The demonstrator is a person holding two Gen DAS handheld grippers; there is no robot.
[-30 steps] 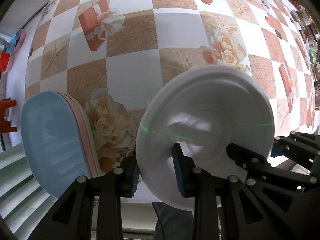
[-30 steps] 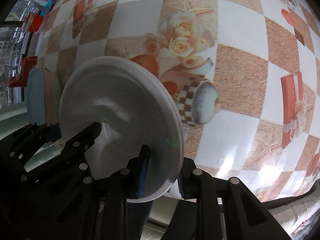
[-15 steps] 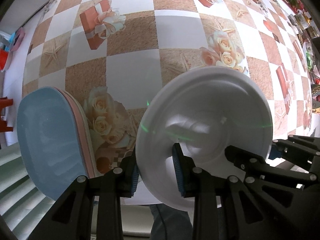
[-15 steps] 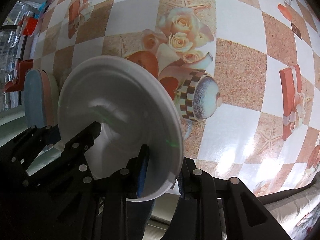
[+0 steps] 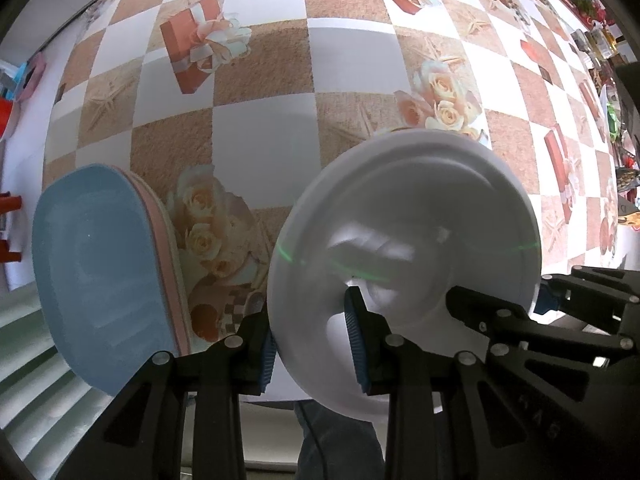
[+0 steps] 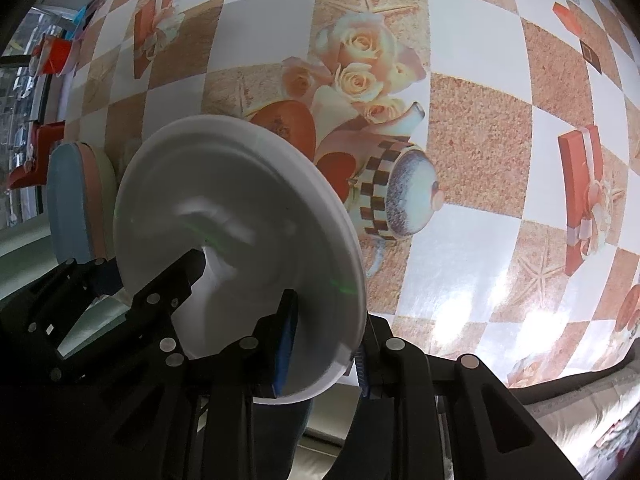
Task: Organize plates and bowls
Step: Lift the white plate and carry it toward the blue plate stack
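We are working over a table (image 5: 256,148) covered with a glossy checkered cloth printed with roses, gift boxes and a teapot; clutter sits on a shelf at the far right. The white plate (image 5: 404,264) hangs in the air above the near edge of the table, tipped up on its rim, with its hollow face toward the cameras. Our left gripper (image 5: 310,346) is clamped on the plate's near-left rim, one blue pad on each face, and our right gripper (image 6: 322,348) pinches its near-right rim the same way.

To the left, just beside the plate, a stack of dishes (image 5: 108,276) stands on edge: blue in front, then pink, then what looks like a pale green one behind.

To do this step well, we should keep both grips firm and move the two hands as one, so the plate neither twists nor slips. We judge the plate belongs against that stack, so we should bring it leftward evenly, keep its tilt matched to the blue dish, and loosen only once it leans securely.
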